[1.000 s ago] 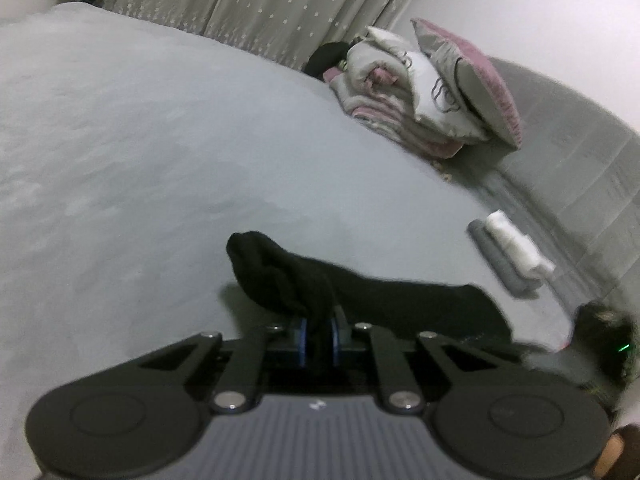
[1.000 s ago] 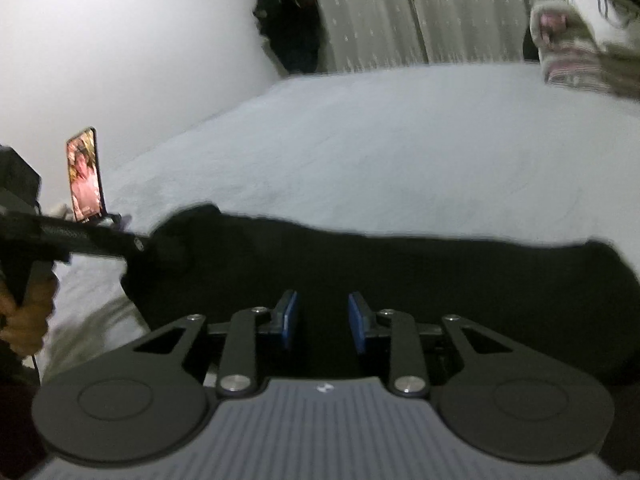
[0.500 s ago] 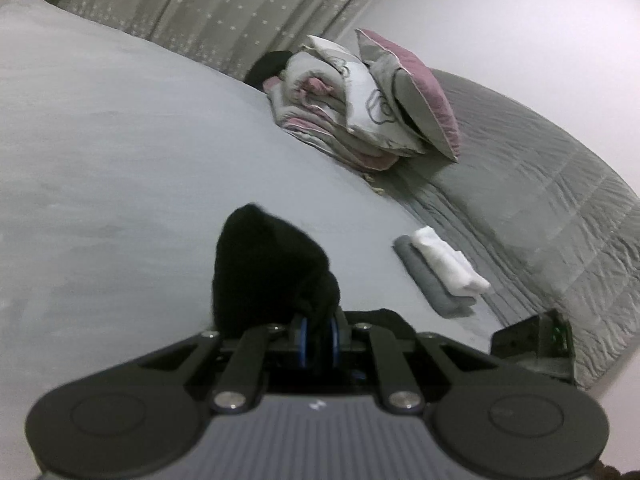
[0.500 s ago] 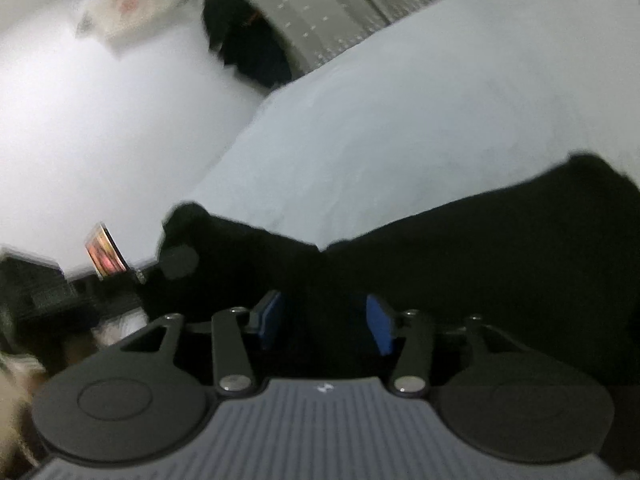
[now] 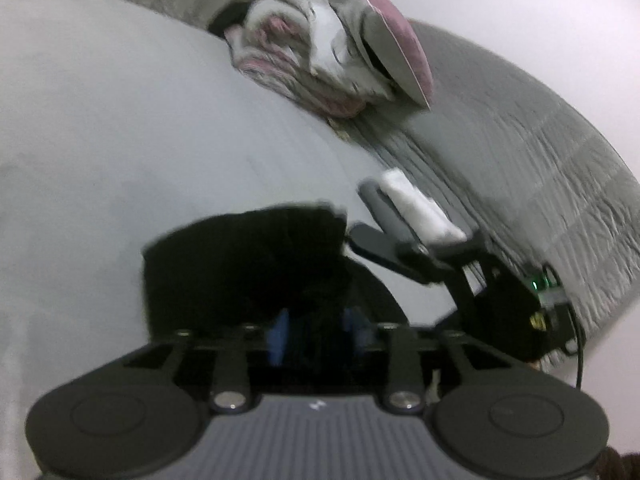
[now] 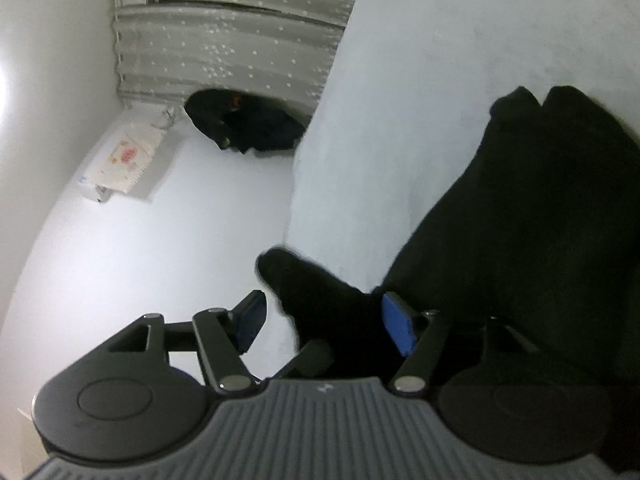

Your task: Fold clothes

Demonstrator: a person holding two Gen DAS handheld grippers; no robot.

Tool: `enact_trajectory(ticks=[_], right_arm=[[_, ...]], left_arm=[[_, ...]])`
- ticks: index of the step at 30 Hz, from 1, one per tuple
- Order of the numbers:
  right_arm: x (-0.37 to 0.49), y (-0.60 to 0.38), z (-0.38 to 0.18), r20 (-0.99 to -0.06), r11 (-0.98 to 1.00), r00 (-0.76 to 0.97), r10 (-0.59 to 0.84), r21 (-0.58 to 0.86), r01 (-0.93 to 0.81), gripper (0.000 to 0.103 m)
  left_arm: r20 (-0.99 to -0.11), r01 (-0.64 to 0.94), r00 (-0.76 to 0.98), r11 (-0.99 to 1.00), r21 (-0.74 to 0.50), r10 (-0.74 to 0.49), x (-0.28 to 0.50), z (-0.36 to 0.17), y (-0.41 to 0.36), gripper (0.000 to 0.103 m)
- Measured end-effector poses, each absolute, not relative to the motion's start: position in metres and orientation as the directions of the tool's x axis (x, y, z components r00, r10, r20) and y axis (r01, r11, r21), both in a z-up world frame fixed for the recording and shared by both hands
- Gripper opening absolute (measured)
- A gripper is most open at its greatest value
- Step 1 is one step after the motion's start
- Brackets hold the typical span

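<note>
A black garment (image 5: 240, 264) lies doubled over in a heap on the grey bed (image 5: 120, 120). My left gripper (image 5: 316, 332) sits at its near edge. Its jaws are opening, the blue pads stand apart, and dark cloth lies loose between them. In the right wrist view the same black garment (image 6: 520, 240) fills the right side, with one end reaching between the pads. My right gripper (image 6: 324, 320) is rolled to one side and its jaws are opening wide, not pressing on the cloth. The left wrist view shows the right gripper (image 5: 360, 236) just right of the heap.
Folded bedding and a pink-backed pillow (image 5: 332, 52) are stacked at the far side of the bed. A grey quilt (image 5: 540, 160) covers the right part. Small folded grey and white pieces (image 5: 412, 208) lie beside the right gripper. A curtain (image 6: 232, 32) and a dark pile (image 6: 244, 124) stand beyond the bed.
The left jaws, shut on the black cloth before, have parted. The right gripper rolled over and spread its jaws. The stretched garment now lies folded into a shorter heap.
</note>
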State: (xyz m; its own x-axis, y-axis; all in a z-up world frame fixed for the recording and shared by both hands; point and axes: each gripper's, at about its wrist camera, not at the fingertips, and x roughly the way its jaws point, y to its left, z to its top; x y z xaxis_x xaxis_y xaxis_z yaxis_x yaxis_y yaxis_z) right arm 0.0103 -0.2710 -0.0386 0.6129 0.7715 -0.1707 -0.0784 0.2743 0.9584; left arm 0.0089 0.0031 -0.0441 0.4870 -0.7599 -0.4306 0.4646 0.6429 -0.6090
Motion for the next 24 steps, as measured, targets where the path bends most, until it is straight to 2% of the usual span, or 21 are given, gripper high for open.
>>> enact_trajectory(ticks=[6, 10, 16, 17, 20, 22, 24], right_arm=[[0.015, -0.271, -0.037, -0.198, 0.301, 0.605, 0.771, 0.951, -0.073, 0.068], [0.017, -0.266, -0.033, -0.222, 0.332, 0.603, 0.766, 0.94, -0.076, 0.068], [0.018, -0.254, -0.025, -0.277, 0.418, 0.601, 0.75, 0.903, -0.105, 0.068], [0.017, -0.253, -0.023, -0.287, 0.434, 0.604, 0.744, 0.894, -0.111, 0.067], [0.011, -0.246, -0.02, -0.331, 0.51, 0.603, 0.726, 0.847, -0.15, 0.055], [0.01, -0.239, -0.018, -0.376, 0.577, 0.597, 0.708, 0.796, -0.183, 0.023], [0.01, -0.233, -0.016, -0.402, 0.615, 0.592, 0.698, 0.76, -0.21, 0.016]], left_arm=[[-0.386, 0.553, 0.414, 0.565, -0.612, -0.824, 0.001, -0.037, 0.011, 0.058], [-0.36, 0.558, 0.488, 0.601, -0.572, -0.795, -0.01, -0.025, 0.035, 0.059], [-0.337, 0.439, 0.64, 0.689, -0.577, -0.69, -0.006, -0.022, 0.068, 0.057], [-0.351, 0.426, 0.664, 0.72, -0.548, -0.66, -0.007, -0.022, 0.066, 0.055], [-0.385, 0.379, 0.731, 0.804, -0.458, -0.564, -0.01, -0.021, 0.058, 0.048], [-0.396, 0.364, 0.758, 0.84, -0.402, -0.518, -0.012, -0.02, 0.051, 0.045], [-0.394, 0.373, 0.77, 0.855, -0.36, -0.502, -0.015, -0.02, 0.044, 0.044]])
